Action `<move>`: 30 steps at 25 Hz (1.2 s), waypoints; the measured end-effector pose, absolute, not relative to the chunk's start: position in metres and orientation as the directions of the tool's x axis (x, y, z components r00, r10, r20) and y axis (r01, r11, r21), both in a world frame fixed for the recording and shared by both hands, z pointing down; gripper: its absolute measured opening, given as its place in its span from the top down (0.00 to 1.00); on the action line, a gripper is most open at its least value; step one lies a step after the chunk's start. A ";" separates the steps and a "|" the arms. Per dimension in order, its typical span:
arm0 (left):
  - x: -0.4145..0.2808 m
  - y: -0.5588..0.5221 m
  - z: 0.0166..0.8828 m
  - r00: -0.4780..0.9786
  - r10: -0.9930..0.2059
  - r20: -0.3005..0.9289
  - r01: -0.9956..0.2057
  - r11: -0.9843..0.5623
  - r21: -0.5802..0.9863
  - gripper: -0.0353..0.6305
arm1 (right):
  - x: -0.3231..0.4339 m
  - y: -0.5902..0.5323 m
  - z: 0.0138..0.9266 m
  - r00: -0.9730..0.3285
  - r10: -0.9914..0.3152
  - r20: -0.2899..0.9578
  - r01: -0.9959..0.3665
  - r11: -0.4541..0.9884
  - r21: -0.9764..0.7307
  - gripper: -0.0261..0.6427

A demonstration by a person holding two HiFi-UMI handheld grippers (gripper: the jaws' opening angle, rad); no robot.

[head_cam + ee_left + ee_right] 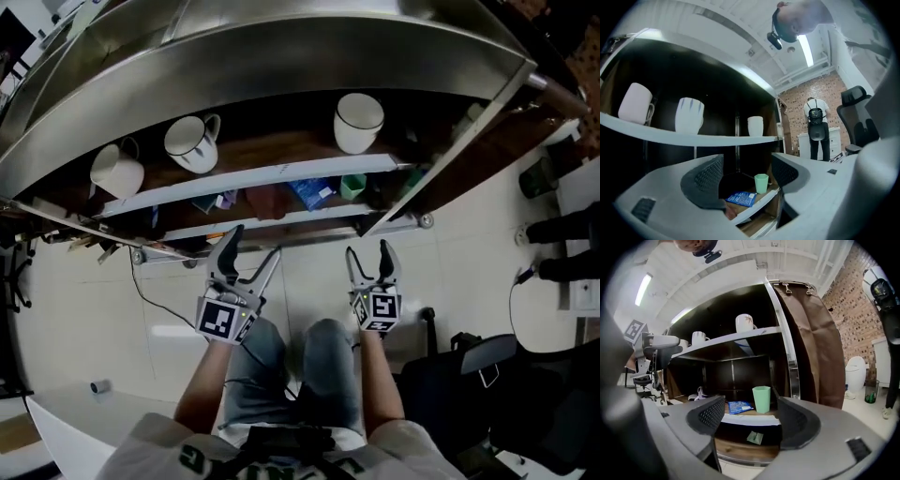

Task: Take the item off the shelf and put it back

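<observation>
Green cup (761,399) (faceted) stands upright on the shelf (746,420).

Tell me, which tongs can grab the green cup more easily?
Probably the right. The right tongs point almost straight at the green cup, which sits centred between their open jaws. The left tongs, also open and empty, are farther off to the side.

shelf top (281,56): brushed metal, dull sheen, at 12 o'clock in the head view
mugs (359,122): white, glossy, ceramic-looking
green cup (761,399): matt plastic
curtain (811,343): brown cloth, at the cup's 2 o'clock
fingers (711,414): grey plastic, dark dimpled pads
</observation>
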State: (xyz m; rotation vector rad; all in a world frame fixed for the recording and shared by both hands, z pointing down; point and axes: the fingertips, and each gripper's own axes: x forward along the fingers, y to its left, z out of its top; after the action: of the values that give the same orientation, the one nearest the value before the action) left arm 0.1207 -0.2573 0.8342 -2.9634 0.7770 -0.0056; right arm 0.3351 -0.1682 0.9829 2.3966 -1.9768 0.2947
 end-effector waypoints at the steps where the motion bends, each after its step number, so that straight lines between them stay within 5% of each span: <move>1: 0.120 -0.261 0.845 0.868 -0.496 -0.022 -0.497 -0.865 -0.077 0.50 | 0.337 -0.181 0.992 0.176 -0.973 0.146 -0.976 -0.192 -0.102 0.42; 15: 0.057 -0.263 0.882 0.799 -0.602 -0.014 -0.601 -0.797 -0.063 0.50 | 0.399 -0.331 1.042 0.279 -0.945 0.172 -0.953 -0.295 -0.072 0.37; 18: 0.046 -0.264 0.876 0.782 -0.623 -0.003 -0.622 -0.782 -0.038 0.50 | 0.405 -0.338 1.033 0.297 -0.937 0.186 -0.947 -0.314 -0.070 0.48; 30: 0.039 -0.232 0.730 0.806 -0.588 0.072 -0.591 -0.806 0.039 0.50 | 0.329 -0.220 0.860 0.271 -0.934 0.231 -0.953 -0.294 -0.072 0.48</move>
State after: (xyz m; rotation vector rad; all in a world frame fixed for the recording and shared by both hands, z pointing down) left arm 0.0387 -0.2316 0.7297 -3.0420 0.9934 -0.0906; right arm 0.3294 -0.2195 0.8604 2.4385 -1.8156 0.3527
